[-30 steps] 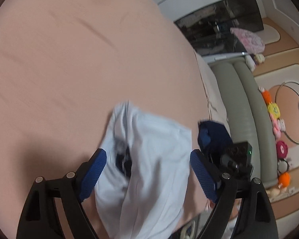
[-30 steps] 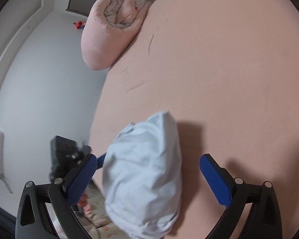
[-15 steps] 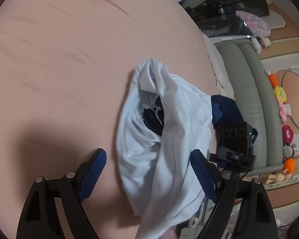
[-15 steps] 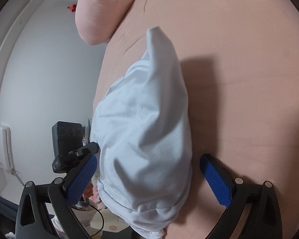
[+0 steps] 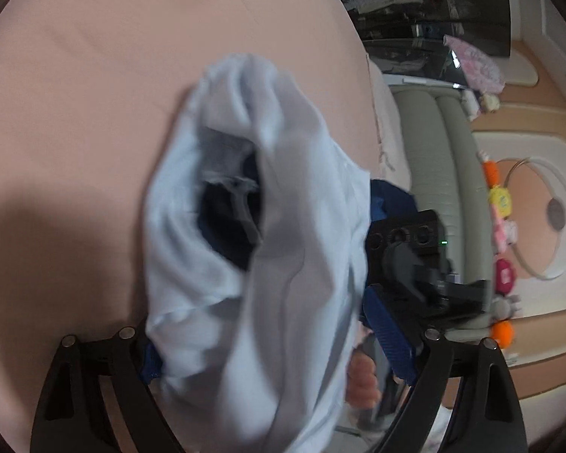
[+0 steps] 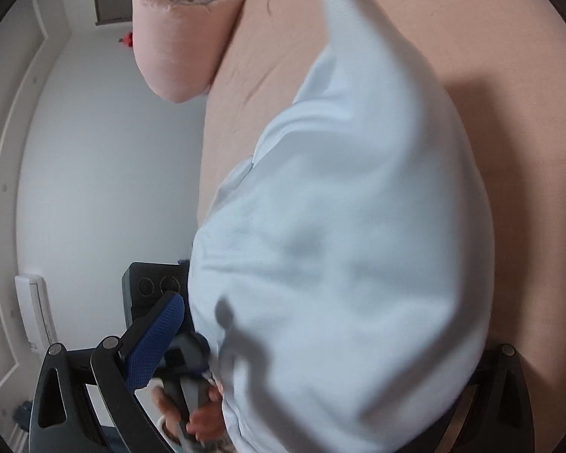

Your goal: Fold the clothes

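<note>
Pale-blue shirt [image 5: 283, 264] hung bunched over both my claws, grip state hidden, above the pink bed [image 5: 75, 94]; I judged spreading it flat came next.

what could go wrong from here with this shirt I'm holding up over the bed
The light blue shirt hangs bunched and blurred above the pink bed sheet, so it may land crumpled instead of flat. It covers most of both views, so the left gripper and right gripper work partly blind. It also hangs near the bed edge and might slide off.
</note>
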Motion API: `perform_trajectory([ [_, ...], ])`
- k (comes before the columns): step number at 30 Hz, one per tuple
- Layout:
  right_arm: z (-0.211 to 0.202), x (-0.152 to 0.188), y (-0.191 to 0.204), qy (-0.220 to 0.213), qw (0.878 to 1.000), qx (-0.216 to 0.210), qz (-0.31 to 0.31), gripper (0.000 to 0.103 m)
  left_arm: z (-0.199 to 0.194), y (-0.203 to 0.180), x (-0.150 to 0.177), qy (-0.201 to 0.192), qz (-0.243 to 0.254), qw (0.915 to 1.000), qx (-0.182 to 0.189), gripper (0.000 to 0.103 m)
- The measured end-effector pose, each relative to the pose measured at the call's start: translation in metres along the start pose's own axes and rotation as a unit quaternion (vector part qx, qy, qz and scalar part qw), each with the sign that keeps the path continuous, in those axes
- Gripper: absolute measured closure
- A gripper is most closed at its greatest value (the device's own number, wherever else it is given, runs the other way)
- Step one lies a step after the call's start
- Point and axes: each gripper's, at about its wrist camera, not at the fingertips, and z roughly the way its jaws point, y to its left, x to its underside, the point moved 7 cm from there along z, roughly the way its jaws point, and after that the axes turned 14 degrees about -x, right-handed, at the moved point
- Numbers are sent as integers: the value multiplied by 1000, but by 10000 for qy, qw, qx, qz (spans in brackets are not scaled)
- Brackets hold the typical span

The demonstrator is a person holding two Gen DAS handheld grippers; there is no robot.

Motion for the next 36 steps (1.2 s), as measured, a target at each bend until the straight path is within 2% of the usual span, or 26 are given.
perform_trajectory([
  [2, -7, 0, 1, -153, 9996, -235, -32, 1, 6, -1, 1, -165, 27, 9998, -54, 13],
  [5, -15, -3, 0, -274, 9979, -578, 65, 2, -2, 9, 2, -440, -193, 9981, 396, 12],
  [7, -18, -5, -3, -229, 9979, -583, 162, 6, -7, 15, 2, -591, -328, 9961, 563, 12],
  [9, -23, -4, -17, -295, 9985, -380, 247, 44, -8, 16, 2, -726, -398, 9951, 537, 12],
  [10, -27, -3, -26, -353, 9986, -251, 287, 76, -8, 14, 2, -794, -396, 9950, 452, 12],
  [11, -30, -2, -34, -412, 9985, -121, 327, 83, -6, 13, 3, -875, -341, 9950, 325, 12],
  [13, -38, -1, -39, -530, 9972, -442, 287, 84, -4, 8, 5, -1034, -226, 9944, 72, 12],
  [14, -38, -1, -38, -534, 9973, -451, 242, 84, -1, 5, 5, -1104, -147, 9938, -51, 12],
  [17, -32, -3, -36, -522, 9984, -31, 198, 84, 13, -9, 2, -1303, 81, 9909, -332, 12],
  [22, -31, -6, -36, -528, 9984, -153, 147, 84, 29, -21, -7, -1543, 198, 9873, -334, 12],
  [24, -30, -7, -35, -556, 9983, -101, 121, 84, 31, -21, -8, -1620, 110, 9849, -605, 26],
  [25, -29, -8, -35, -576, 9982, -86, 126, 84, 31, -17, -9, -1659, -10, 9834, -733, 43],
  [26, -28, -9, -35, -587, 9982, -71, 132, 84, 30, -16, -8, -1714, -144, 9824, -730, 46],
  [31, -23, -9, -25, -864, 9957, 335, -81, 79, 34, -19, -5, -2000, -328, 9760, -793, 56],
  [36, -15, -6, -8, -1081, 9907, 752, -334, 76, 29, -21, -2, -2092, -501, 9741, -696, 58],
])
